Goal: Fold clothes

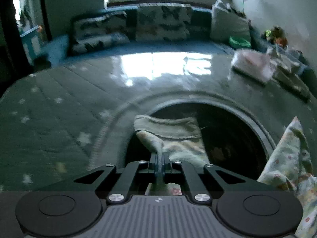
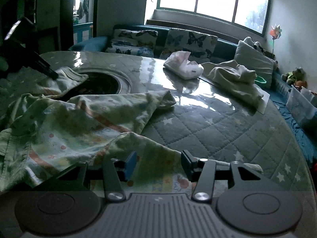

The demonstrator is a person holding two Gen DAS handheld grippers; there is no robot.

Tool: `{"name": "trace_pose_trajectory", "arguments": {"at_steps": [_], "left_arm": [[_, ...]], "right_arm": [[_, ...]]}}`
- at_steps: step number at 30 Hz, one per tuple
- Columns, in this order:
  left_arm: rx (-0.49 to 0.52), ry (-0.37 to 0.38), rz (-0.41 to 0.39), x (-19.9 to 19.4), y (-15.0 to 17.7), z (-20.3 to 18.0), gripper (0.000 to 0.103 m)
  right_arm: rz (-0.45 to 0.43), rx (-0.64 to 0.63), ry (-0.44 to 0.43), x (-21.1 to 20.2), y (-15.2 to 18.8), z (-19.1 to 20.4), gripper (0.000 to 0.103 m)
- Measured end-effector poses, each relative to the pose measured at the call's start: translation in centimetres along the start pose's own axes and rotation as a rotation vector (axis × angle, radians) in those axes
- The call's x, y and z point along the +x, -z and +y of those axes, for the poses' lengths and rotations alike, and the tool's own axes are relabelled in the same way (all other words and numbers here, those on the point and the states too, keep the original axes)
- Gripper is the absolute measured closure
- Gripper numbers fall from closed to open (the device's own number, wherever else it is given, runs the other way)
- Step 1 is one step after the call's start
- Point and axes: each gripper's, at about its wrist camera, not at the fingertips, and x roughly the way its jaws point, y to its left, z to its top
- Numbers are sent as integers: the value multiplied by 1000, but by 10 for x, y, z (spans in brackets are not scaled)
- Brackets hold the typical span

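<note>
Fabric of a pale printed garment (image 2: 83,119) lies crumpled across the near left part of the desk (image 2: 208,130), which wears a quilted green cover with white stars under a glossy sheet. The left gripper (image 1: 159,158) has its jaws clenched on a hem of that garment, the pinched cloth rising at twelve o'clock from the jaws, over a dark round recess (image 1: 227,134) set into the desk. In the right wrist view that same gripper shows at nine o'clock, biting the garment's far corner beside the recess. The right gripper (image 2: 158,164) has its jaws released, spread wide with the garment's near edge lying loose between and under them. At one o'clock from it sit a crumpled white packet (image 2: 183,64) and, just beside that at two o'clock, a heap of cream cloth (image 2: 235,79). Butterfly-print cushions (image 2: 188,41) line a sofa beyond the desk, below a bright window (image 2: 214,2).
</note>
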Motion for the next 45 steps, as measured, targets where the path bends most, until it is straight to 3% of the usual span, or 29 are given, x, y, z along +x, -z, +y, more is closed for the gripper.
{"name": "trace_pose_trajectory", "arguments": {"at_steps": [9,13,20,23,26,28,30,33,39,45], "left_arm": [[-83,-197,-142,-62,14,42,99],[-117,-277,-168,-84,27,61,99],[-92,-360,-49,-69,49,78,96],[-79,-374,-14,-60,54,78,93],[-101,-369,4,-58,56,81,80],[-117,-367,10,-57,58,85,78],[-125,-372,8,-61,61,86,62],[-124,-366,-4,-66,66,86,50],[-133,-346,5,-64,76,88,50],[-148,-342,45,-61,88,93,55]], "right_arm": [[-6,-6,-1,-2,1,5,49],[-1,-4,-5,-2,2,5,47],[4,-14,-18,1,6,14,42],[1,-22,-21,2,7,20,36],[9,-28,-1,9,8,21,32],[17,-28,5,15,10,21,30],[17,-23,9,19,12,21,29],[12,-8,12,21,14,20,25],[5,-6,16,15,10,21,23],[-29,-77,-120,-7,-3,46,23]]}}
